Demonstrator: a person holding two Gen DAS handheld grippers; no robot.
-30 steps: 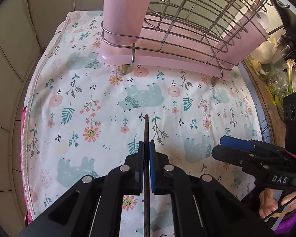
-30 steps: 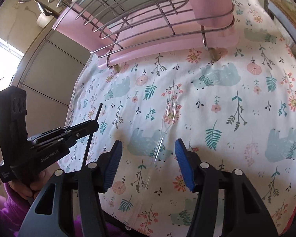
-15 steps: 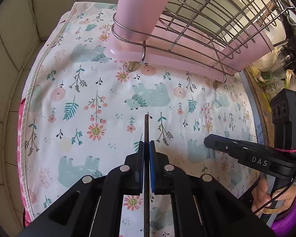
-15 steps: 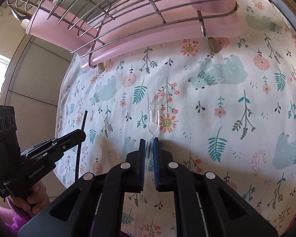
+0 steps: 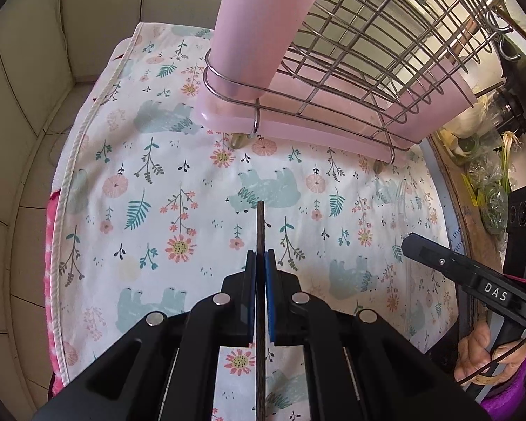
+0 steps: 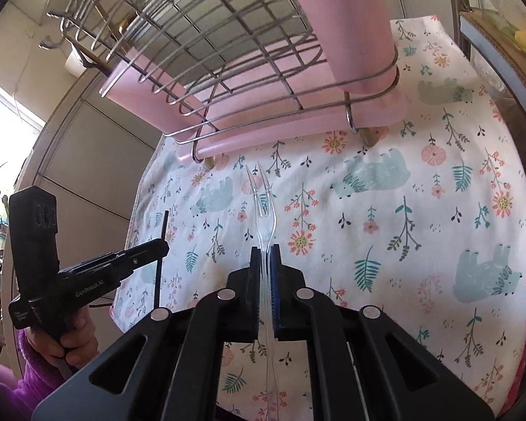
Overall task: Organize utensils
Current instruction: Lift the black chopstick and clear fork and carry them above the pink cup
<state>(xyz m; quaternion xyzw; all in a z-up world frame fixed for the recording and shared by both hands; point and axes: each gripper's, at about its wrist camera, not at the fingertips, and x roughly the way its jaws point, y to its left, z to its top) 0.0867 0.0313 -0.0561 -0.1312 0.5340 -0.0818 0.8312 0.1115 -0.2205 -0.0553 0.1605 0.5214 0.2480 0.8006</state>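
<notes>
A second ago the right gripper [image 6: 265, 256] was standing half open over a clear plastic fork [image 6: 262, 207] lying on the cloth; now it is clamping that fork by its handle, its blue pads pressing in from both sides, and the fork is sitting higher against the pattern, its two tines reaching toward 12 o'clock, just short of the rack's nearest foot. The rack is also filling more of both views than before.

The left gripper [image 5: 260, 259] is unchanged: it is gripping a thin dark stick [image 5: 260, 224], closed tight on it, with the stick running straight through toward 12 o'clock and ending over a pale blue bear print. In the right wrist view this gripper is showing at 9 o'clock, held by a hand [image 6: 75, 343] in a purple sleeve, the stick poking up past its tip.

Beyond both grippers, the floral cloth [image 5: 140, 182] is covering the worktop. At 12 to 1 o'clock in the left view a wire dish rack [image 5: 368, 52] is standing on a pink drip tray [image 5: 298, 129], and a pink cup holder [image 5: 263, 24] is sitting in a wire ring at the rack's near corner. At 3 o'clock the right gripper is crossing the cloth's edge.
</notes>
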